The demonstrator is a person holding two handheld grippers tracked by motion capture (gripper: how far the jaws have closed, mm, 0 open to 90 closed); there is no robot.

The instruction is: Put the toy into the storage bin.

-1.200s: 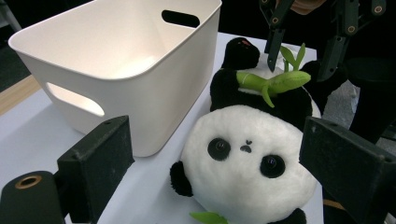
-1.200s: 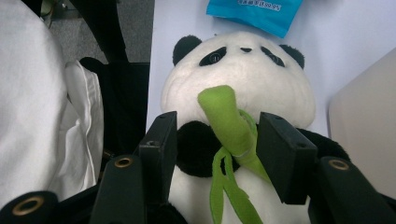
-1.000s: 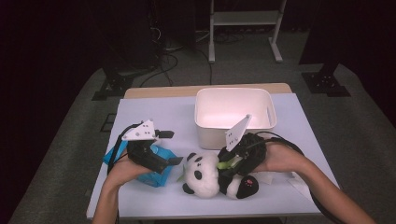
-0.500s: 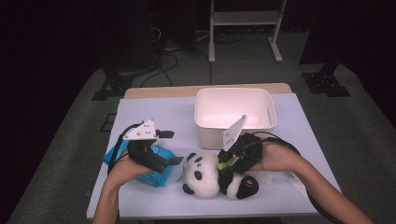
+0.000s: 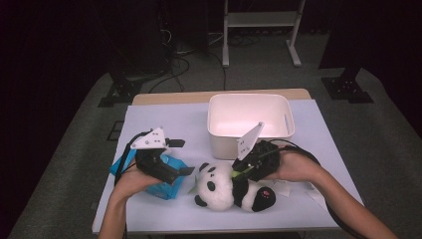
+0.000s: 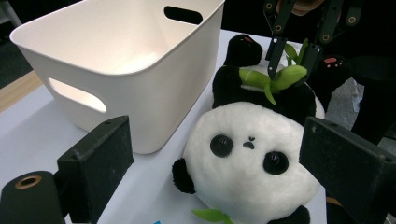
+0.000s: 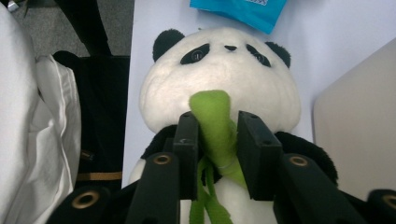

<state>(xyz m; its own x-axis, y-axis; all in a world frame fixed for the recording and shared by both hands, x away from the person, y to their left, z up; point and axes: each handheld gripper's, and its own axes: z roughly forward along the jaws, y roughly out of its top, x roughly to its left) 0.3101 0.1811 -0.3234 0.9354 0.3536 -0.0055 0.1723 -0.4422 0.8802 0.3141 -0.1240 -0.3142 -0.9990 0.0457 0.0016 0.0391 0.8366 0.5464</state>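
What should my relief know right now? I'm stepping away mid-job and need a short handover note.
Right tool: jaws have just been closing, now pinching the green felt bamboo stalk on the black-and-white plush panda.
Left tool: open, holding nothing, hovering over the blue packet, aimed at the panda's head.
Panda lies on the table beside the white plastic bin.
Done: grip on stalk.
Left: probably lifting the panda into the bin.

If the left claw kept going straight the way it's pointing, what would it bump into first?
Most likely the panda's head: it lies right ahead between the left claw's open jaws, with the white bin farther off to one side.
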